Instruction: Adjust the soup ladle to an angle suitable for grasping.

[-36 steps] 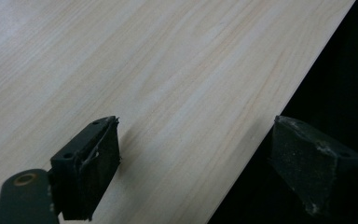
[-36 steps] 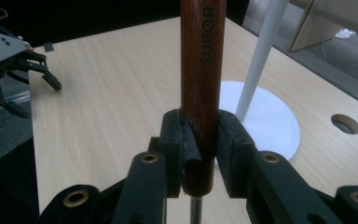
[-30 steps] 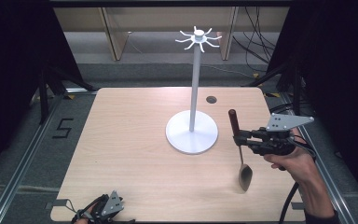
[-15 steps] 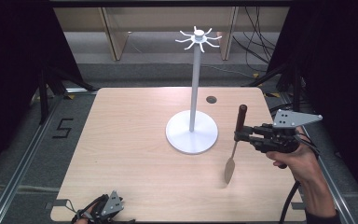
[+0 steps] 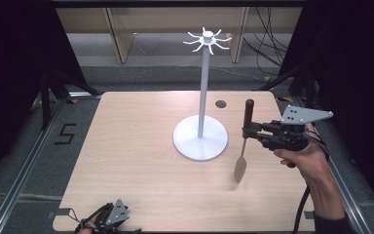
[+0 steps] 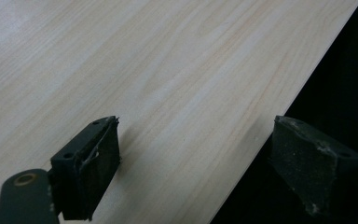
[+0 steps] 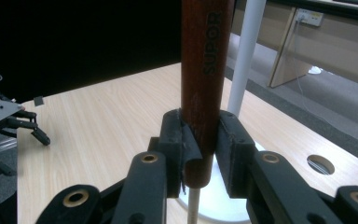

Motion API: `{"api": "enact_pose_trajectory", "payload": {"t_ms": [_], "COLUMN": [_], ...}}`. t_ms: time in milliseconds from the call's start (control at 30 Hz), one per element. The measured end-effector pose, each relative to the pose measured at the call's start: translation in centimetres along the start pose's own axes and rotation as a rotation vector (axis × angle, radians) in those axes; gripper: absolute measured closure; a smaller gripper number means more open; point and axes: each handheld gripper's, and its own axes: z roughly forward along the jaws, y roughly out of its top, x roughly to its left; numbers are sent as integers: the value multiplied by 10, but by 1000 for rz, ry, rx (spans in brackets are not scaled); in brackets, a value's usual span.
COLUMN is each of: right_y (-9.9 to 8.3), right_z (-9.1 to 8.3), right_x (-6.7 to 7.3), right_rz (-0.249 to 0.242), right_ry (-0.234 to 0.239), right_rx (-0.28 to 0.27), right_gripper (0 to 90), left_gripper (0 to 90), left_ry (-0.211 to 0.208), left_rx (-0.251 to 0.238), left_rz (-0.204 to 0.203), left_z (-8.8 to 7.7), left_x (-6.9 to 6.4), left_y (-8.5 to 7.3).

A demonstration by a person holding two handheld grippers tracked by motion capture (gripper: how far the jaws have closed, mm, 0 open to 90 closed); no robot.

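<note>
Since the earlier frames, the spatula [image 5: 244, 141] has been lifted off the desk [image 5: 126, 156] and turned from lying slanted to hanging almost upright, with the handle up and the blade down, at the right side of the desk and just to the right of the white stand [image 5: 200, 141]. It is held by the right gripper [image 5: 247, 131], whose fingers [image 7: 230, 154] are closed on the lower part of the dark red wooden handle [image 7: 205, 70], close to where the thin metal shaft begins. I judge this tool to be light and stiff: the wooden handle is round and smooth, so it could turn or slip between the pads if the grip is loose, while the thin shaft and flat blade [image 5: 240, 168] would be poor places to hold. Taking it on the thick handle, as now, seems the safest, and a grip lower on the handle leaves the top end free for hanging on the hooks [image 5: 207, 40] of the stand. The hanging blade may swing a little during fast moves. The left gripper [image 5: 104, 220] rests at the near left edge of the desk, its fingers [image 6: 93, 168] open and empty.
</note>
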Motion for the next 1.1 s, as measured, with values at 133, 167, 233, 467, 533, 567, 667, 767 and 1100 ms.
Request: {"api": "enact_pose_trajectory", "payload": {"t_ms": [133, 167, 233, 467, 533, 567, 667, 767, 1100], "right_y": [7, 14, 21, 44, 48, 50, 56, 63, 83], "right_z": [6, 8, 10, 15, 17, 18, 22, 25, 34], "right_x": [-3, -7, -10, -20, -24, -26, -27, -29, -36], "right_rz": [19, 13, 12, 17, 18, 13, 23, 22, 24], "right_ry": [-9, -16, -31, -66, -74, -83, -83, -90, -114], "right_rx": [-15, -16, -29, -51, -53, -55, -54, -52, -61], "right_gripper": [742, 742, 742, 742, 742, 742, 742, 742, 742], "left_gripper": [152, 152, 152, 152, 152, 152, 153, 152, 152], "left_ry": [-3, -1, -7, -4, -5, -5, -6, -7, -9], "left_rx": [2, 0, 0, 2, 1, 1, 2, 3, 1], "left_rz": [4, -1, 2, 6, 6, 6, 7, 7, 8], "left_z": [0, 0, 0, 0, 0, 0, 0, 0, 0], "left_x": [0, 0, 0, 0, 0, 0, 0, 0, 0], "left_y": [0, 0, 0, 0, 0, 0, 0, 0, 0]}}
